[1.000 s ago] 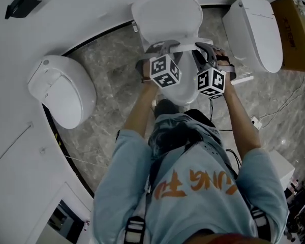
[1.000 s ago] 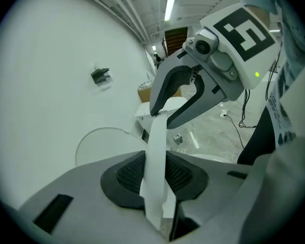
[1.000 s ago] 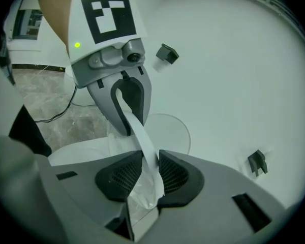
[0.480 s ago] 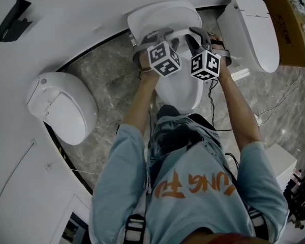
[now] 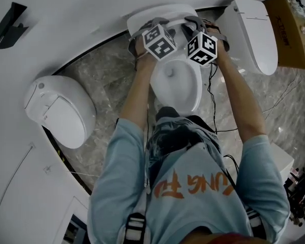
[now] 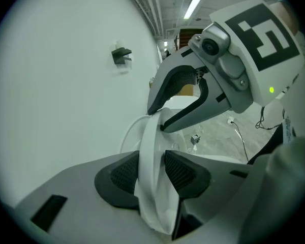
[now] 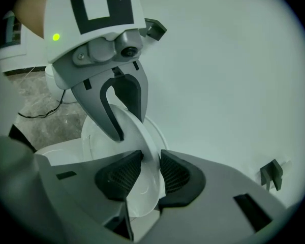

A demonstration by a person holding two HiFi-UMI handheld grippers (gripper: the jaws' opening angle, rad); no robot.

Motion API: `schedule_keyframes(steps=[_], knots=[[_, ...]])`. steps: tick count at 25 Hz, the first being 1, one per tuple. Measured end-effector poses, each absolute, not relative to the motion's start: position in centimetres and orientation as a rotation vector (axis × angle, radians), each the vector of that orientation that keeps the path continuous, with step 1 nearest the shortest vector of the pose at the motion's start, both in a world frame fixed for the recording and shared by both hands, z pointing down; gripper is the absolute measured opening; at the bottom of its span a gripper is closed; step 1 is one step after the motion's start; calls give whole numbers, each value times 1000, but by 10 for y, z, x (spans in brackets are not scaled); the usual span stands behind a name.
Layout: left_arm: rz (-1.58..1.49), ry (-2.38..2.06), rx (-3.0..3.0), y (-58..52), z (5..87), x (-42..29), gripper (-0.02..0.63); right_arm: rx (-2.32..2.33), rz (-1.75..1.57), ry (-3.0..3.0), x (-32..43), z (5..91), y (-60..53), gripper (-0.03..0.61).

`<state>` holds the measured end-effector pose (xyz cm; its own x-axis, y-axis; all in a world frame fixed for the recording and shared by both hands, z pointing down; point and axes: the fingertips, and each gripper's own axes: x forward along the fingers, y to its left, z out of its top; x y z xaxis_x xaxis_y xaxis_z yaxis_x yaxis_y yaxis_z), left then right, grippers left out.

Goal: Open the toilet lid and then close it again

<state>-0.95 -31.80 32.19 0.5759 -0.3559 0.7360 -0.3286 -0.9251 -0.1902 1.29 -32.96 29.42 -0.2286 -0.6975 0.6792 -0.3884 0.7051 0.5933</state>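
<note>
Stands over a white toilet on a grey marbled floor (image 5: 107, 70), both arms stretched forward. Holds the toilet lid (image 5: 168, 10) raised, close to upright, just before the white wall (image 5: 81, 14) behind the toilet, with the bowl (image 5: 175, 85) lying open below. Grips the lid's left edge with the left hand-held gripper (image 5: 148, 24) and its right edge with the right hand-held gripper (image 5: 194, 22), marker cubes turned up toward the head camera.

Seen in the left gripper view: clamped on the thin white rim of the lid (image 6: 151, 131), a ribbed black pad (image 6: 123, 173) against each face, the jaws having just been opening a little with the rim between them. Further along the same rim in that view, the other gripper, likewise astride it.

Seen in the right gripper view: closed on the lid (image 7: 134, 131) too, touching it on both sides, with nothing else between the jaws.

Flanked by two more fixtures with lids down: a left toilet (image 5: 58, 111) well apart, and a right toilet (image 5: 254, 32) just beside the right gripper. Beyond that one, a brown cardboard box (image 5: 290, 29). High on the wall at the left, a small black bracket (image 5: 7, 22). Below the right gripper, a thin dark cable (image 5: 212, 100) trailing down toward the floor
</note>
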Motion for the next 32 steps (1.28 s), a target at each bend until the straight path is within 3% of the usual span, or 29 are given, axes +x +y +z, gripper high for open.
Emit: schedule_keyframes(steps=[12,23,32], knots=[[-1300,630,-2748,-297,315,-1,161,764,-320,-1872,20,289,-308,129],[-1507,529,-2683,-181,310,18,116,537,-423,-1944,36,285,-187,120],[-1637,418,-2644,-67,337,37,134,375,-482,-1977,56,310,-71,112]])
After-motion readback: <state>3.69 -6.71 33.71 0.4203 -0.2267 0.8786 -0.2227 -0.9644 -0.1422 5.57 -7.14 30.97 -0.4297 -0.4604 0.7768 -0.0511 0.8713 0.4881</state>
